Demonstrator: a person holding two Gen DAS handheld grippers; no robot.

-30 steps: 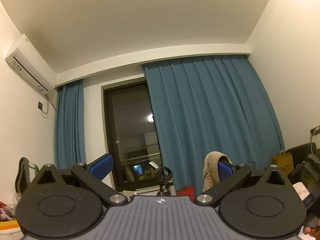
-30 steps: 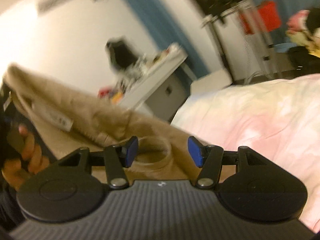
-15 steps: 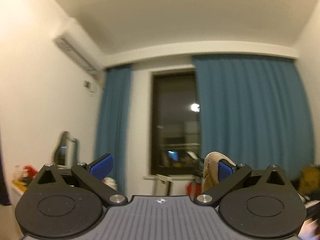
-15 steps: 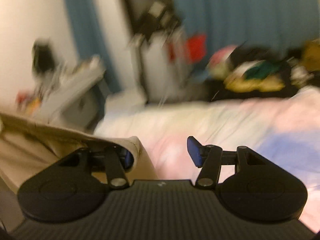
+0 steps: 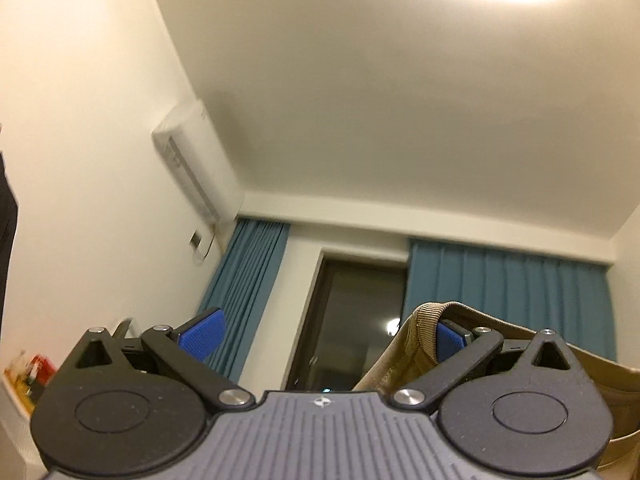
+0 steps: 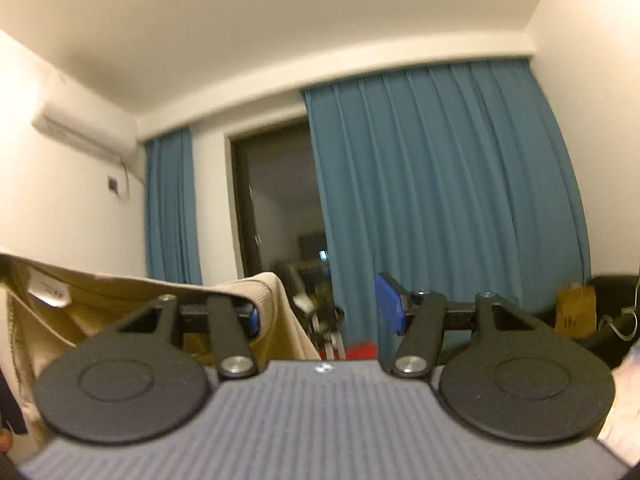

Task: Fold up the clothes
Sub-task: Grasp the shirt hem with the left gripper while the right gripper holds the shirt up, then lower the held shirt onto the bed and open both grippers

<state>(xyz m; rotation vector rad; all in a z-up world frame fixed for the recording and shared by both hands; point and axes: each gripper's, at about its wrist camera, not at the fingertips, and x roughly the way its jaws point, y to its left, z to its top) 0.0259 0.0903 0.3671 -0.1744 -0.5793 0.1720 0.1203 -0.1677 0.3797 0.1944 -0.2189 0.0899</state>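
Note:
A beige knitted garment (image 5: 416,344) hangs over the right finger of my left gripper (image 5: 326,330), whose jaws stand wide apart and point up at the ceiling. The same beige garment (image 6: 100,304), with a white label inside, is draped over the left finger of my right gripper (image 6: 322,312), whose jaws also stand wide apart. Neither gripper pinches the cloth; it is hooked on one finger of each. The garment is stretched between the two grippers, held up in the air.
Blue curtains (image 6: 440,200) and a dark window (image 6: 276,208) are ahead. An air conditioner (image 5: 196,160) sits on the left wall. A pink bed cover edge (image 6: 624,392) shows at the lower right, with dark furniture (image 6: 612,312) and a yellow bag behind it.
Both grippers have swung upward: the right one from facing the bed to facing the curtains, the left one toward the ceiling. The garment has risen with them and now hangs on the right gripper's left finger.

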